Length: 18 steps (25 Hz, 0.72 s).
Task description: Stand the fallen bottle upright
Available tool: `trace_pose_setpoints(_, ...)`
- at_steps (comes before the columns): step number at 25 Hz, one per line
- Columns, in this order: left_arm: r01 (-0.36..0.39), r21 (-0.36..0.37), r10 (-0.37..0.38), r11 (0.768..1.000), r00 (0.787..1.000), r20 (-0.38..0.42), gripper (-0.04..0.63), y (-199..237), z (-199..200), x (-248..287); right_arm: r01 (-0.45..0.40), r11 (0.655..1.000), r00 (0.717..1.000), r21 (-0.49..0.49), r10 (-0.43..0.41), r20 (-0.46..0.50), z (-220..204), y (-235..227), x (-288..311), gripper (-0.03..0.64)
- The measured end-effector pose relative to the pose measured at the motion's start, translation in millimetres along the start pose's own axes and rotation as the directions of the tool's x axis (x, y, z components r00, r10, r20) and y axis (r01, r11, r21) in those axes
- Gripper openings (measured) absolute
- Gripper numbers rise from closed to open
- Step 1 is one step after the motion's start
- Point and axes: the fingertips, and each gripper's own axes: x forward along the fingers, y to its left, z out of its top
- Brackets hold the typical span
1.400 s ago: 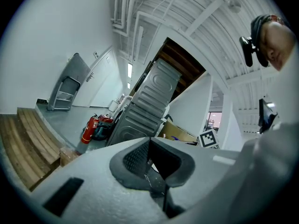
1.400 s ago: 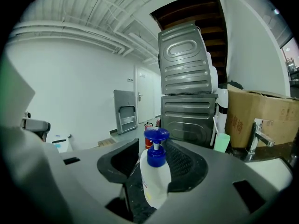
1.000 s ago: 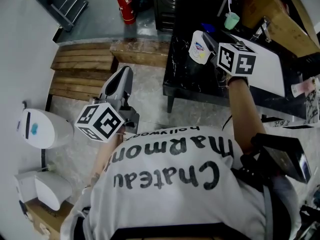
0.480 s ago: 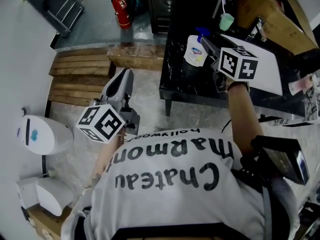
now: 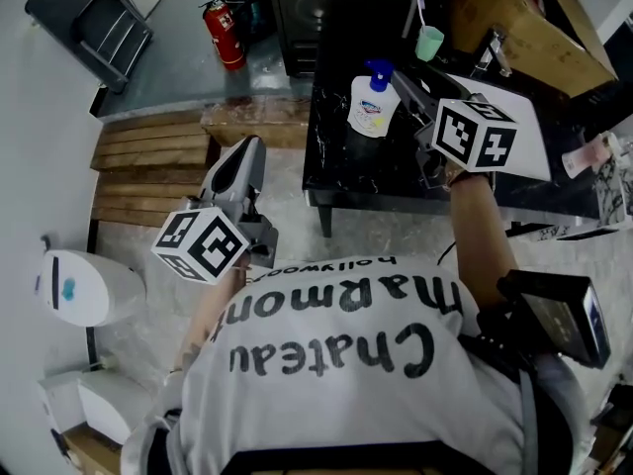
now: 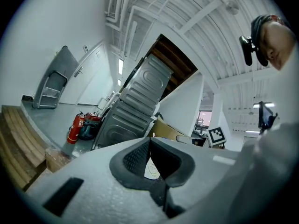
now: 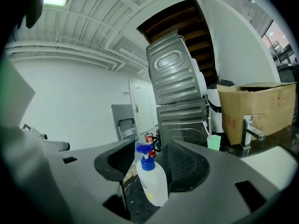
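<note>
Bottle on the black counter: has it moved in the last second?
Yes. The bottle has tipped from leaning to upright on the black counter.

Left gripper: jaws together at the tips. Beyond, a grey metal appliance with a red fire extinguisher beside it

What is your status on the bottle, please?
Right gripper open, bottle between its jaws. Left gripper shut, empty, held aside. Bottle upright on black counter. Nothing blocking.
</note>
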Motion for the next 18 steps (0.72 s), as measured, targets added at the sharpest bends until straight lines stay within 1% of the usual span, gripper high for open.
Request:
trace_pose_setpoints(3,0.025,0.005,-0.025,1.000,1.000,-0.001,0.015,-6.4,0.8,10.3,-0.015,1.000,1.000,0.009,0.015,0.024,7.4,3.4,-8.9,0.204)
trace_pose_setpoints(5,0.043,0.008,-0.043,0.999,0.999,-0.003,0.015,-10.9,1.9,17.2,-0.008,1.000,0.999,0.020,0.007,0.044,12.1,3.6,-16.2,0.182)
trace_pose_setpoints(6,0.052,0.009,-0.052,0.999,0.999,-0.004,0.015,-13.7,2.2,21.0,0.004,1.000,0.999,0.028,-0.006,0.052,13.8,1.7,-20.3,0.154)
trace_pose_setpoints(8,0.073,0.011,-0.073,0.997,0.997,-0.007,0.015,-19.8,2.0,29.5,0.034,0.998,0.997,0.052,-0.037,0.069,16.2,-5.2,-28.5,0.069)
trace_pose_setpoints(13,0.117,0.015,-0.116,0.993,0.993,-0.023,0.015,-35.8,-0.8,49.6,0.059,0.994,0.994,0.094,-0.068,0.090,18.0,-21.7,-45.3,0.036)
trace_pose_setpoints(18,0.146,0.016,-0.145,0.989,0.989,-0.041,0.015,-47.3,-12.6,63.8,0.071,0.988,0.988,0.138,-0.089,0.127,10.0,-36.2,-61.8,0.018)
